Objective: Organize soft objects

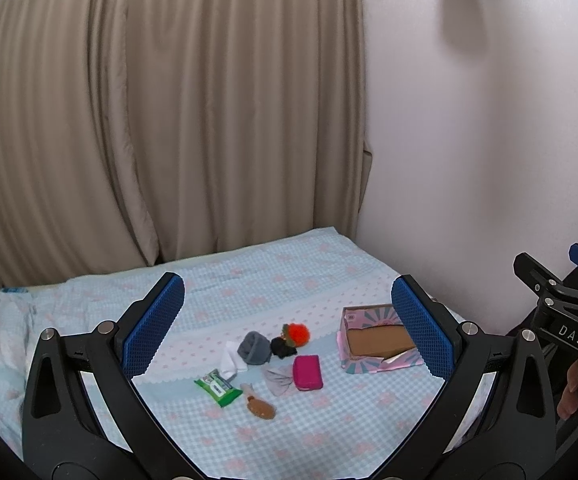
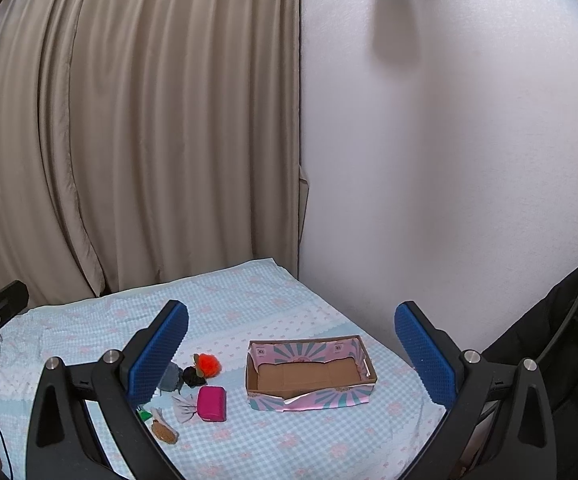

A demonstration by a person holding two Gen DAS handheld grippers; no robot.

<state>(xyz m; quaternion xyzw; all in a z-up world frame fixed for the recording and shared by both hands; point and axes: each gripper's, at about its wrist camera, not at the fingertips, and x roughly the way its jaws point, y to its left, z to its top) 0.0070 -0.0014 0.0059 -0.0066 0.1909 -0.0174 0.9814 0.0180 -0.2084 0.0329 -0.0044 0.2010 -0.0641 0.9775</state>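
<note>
Left wrist view: left gripper (image 1: 289, 328) jaws spread wide, empty | right gripper (image 2: 291, 354) likewise agape, holding nothing | soft objects clustered on checked bedspread (image 1: 329, 432) left of empty cardboard box (image 2: 363, 360) | magenta pouch (image 1: 307, 372) looks light, squashy, pinch across its middle | grey sock (image 1: 254, 347) limp, gather a fold.

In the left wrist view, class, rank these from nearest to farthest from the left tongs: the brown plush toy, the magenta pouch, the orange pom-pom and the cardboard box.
1. Brown plush toy: nearest, low in the middle.
2. Magenta pouch: just beyond, slightly right.
3. Orange pom-pom: farther back, in the cluster.
4. Cardboard box: far right; too close to the pom-pom to call.

The left tongs are open.
</note>
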